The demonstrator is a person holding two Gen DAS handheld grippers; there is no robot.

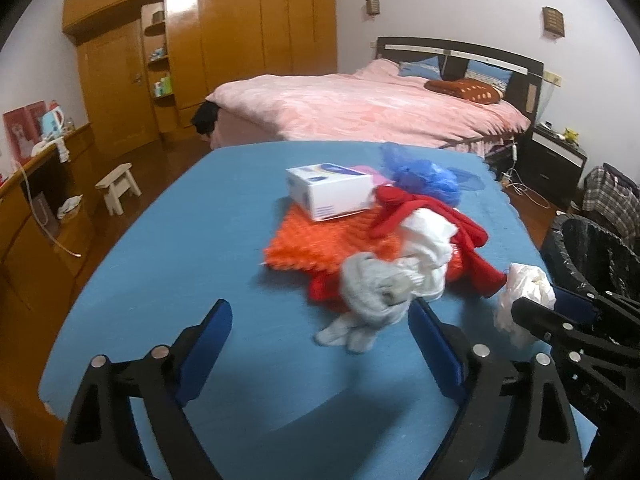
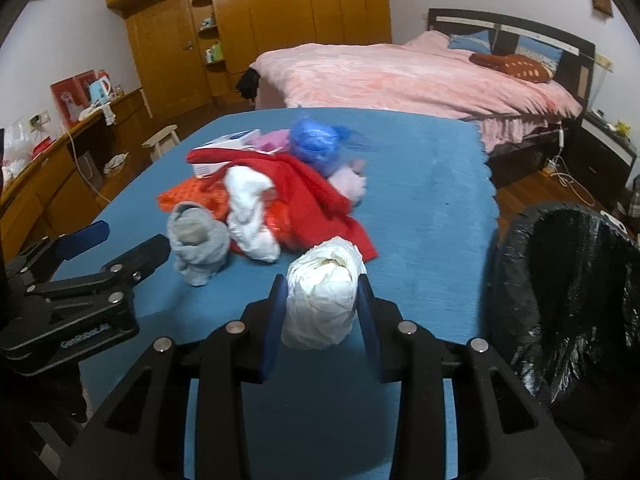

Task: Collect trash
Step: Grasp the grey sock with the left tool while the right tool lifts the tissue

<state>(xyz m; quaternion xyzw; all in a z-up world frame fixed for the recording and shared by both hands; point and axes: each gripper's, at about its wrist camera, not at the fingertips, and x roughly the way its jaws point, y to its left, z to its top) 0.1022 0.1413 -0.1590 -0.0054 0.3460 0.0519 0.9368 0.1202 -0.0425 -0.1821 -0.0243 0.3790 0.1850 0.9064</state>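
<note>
A crumpled white plastic bag is gripped between the blue pads of the right gripper, whose jaws are closed narrowly against its two sides; in the left wrist view the same bag is seen at the table's right edge. The bag is held just above the blue tablecloth, though whether its underside touches the cloth cannot be told. A bin lined with a black bag is seen just to the right of the table. The left gripper is held with its jaws wide apart and nothing between them, near a grey crumpled cloth. Behind that cloth a heap is formed by a red garment, a white cloth, an orange textured mat, a white box resting on the mat, and a blue plastic bag.
</note>
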